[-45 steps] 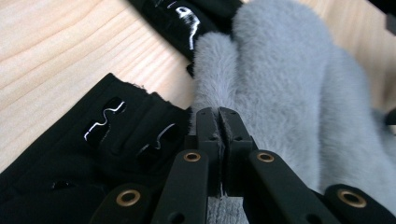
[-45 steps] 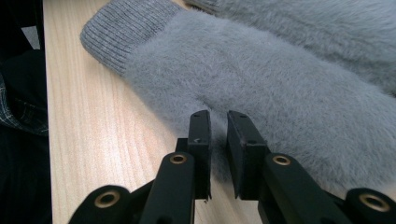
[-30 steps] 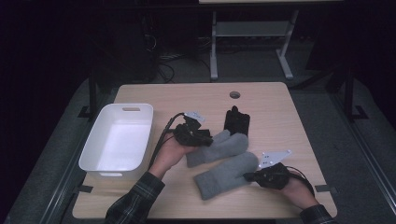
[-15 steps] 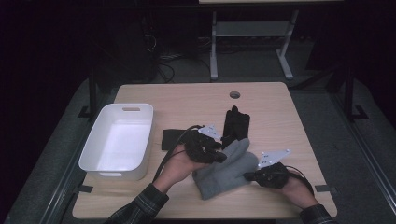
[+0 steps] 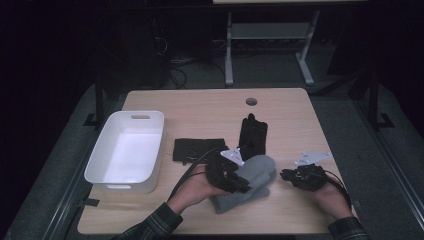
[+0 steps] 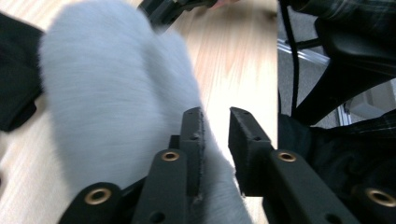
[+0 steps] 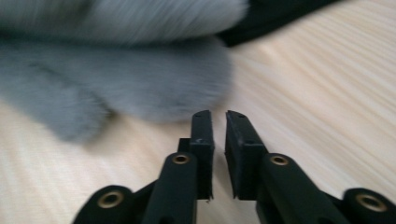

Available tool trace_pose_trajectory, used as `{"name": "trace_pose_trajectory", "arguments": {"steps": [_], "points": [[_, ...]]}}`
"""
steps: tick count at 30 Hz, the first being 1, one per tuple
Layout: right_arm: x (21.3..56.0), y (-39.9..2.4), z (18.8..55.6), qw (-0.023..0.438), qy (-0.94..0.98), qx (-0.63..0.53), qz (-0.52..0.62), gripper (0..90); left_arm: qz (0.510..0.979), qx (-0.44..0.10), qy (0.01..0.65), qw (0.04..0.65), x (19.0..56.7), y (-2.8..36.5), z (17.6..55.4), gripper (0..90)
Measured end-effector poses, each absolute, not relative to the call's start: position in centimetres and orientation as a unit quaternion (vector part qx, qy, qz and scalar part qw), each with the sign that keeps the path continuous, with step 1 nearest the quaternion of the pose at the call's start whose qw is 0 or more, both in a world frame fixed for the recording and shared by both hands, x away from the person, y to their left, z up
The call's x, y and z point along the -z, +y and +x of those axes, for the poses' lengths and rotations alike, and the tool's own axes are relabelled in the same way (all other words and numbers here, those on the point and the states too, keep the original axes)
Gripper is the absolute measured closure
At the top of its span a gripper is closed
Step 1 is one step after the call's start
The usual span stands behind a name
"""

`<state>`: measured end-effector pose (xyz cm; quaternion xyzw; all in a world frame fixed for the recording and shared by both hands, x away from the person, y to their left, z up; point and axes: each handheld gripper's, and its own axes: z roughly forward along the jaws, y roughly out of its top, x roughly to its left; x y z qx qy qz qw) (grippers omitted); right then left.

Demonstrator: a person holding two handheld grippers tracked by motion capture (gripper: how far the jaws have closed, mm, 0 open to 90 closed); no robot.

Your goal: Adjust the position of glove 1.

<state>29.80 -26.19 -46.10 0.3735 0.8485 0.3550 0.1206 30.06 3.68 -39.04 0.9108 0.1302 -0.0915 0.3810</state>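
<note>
While the grey mittens (image 5: 250, 182) were stacked at the bench's (image 5: 200, 102) six o'clock edge, the left tool (image 5: 239, 181), jaws just parted narrowly, lay against them; the right tool (image 5: 286, 175), likewise narrowly opened, stood clear at three o'clock.

Bin (image 5: 125, 150) at left — cloth (image 5: 197, 149) beside it, mittens (image 5: 250, 180) stacked right of that.

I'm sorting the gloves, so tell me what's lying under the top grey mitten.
Under the top grey mitten lies a second grey mitten, its lower edge sticking out toward the person. The left gripper and the top mitten cover the rest; anything else beneath is hidden.
</note>
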Motion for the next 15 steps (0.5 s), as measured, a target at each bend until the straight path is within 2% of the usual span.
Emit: {"name": "trace_pose_trajectory", "arguments": {"steps": [4,5,8,15], "points": [[46.3,-26.9,30.1,0.130,0.843,-0.357,0.381,70.9,0.905,0.062,0.134,0.398,38.0,4.0,30.9,68.0],[46.4,-27.2,30.3,0.134,0.840,-0.357,0.387,67.5,0.902,0.052,0.145,0.404,37.9,4.0,31.6,61.0],[46.4,-27.5,30.5,0.138,0.836,-0.356,0.395,63.8,0.901,0.035,0.162,0.401,38.0,3.6,32.7,51.6],[46.7,-27.7,30.6,0.148,0.833,-0.352,0.399,57.0,0.906,0.021,0.176,0.385,38.8,3.0,32.7,40.1]]}}
